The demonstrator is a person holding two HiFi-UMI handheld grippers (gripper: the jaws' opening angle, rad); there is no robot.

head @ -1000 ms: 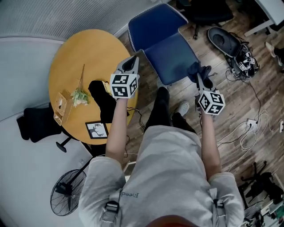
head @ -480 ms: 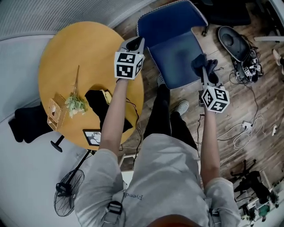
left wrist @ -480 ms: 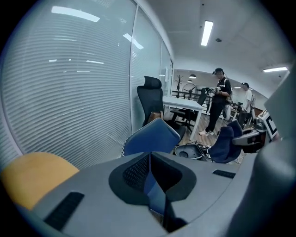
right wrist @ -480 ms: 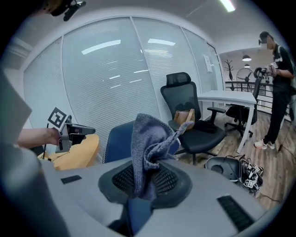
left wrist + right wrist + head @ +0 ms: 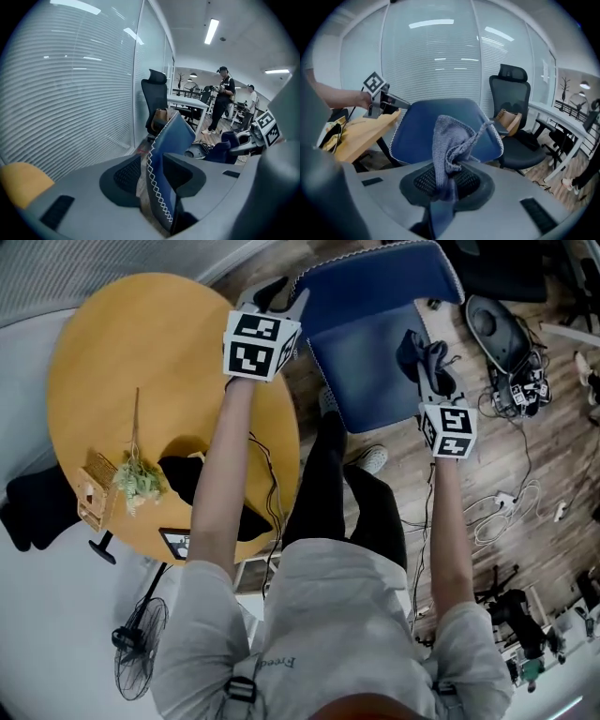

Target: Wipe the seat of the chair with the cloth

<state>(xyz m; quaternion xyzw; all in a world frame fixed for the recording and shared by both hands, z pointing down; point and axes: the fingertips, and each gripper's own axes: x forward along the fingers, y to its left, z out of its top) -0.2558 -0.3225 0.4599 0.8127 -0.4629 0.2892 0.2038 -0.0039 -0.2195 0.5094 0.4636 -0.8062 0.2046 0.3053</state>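
The round table (image 5: 141, 352) fills the left, with a flower sprig (image 5: 136, 479) and a black bundle (image 5: 202, 479) toward its near side. Neither looks to have any part in the wiping. A frame at the near rim is half covered by the left forearm.

The left gripper (image 5: 284, 296) reaches past the table's far right edge to the blue chair (image 5: 366, 343). Its jaws have just been opening and now stand partly apart, with the stitched side edge of the back (image 5: 171, 136) upright between them. A strip of floor shows between that edge and the left jaw. Whether the right jaw touches the edge is hard to tell, but the pads are not pinching it. This placing looks meant to steady the chair so it does not shift under the wipe.

The seat (image 5: 370, 381) lies bare between the two grippers, with no sign of a pass made yet. The chair's legs are hidden beneath it.

The right gripper (image 5: 433, 381) has its jaws closed on the bunched grey-blue cloth (image 5: 445, 145). The free folds stand out ahead of the tips, leaving loose fabric to press down. From above, the cloth sits over the seat's right edge, but no view shows whether it is touching. In the right gripper view the gripper's own body hides the seat.

Cables (image 5: 506, 512) trail on the floor at the right.
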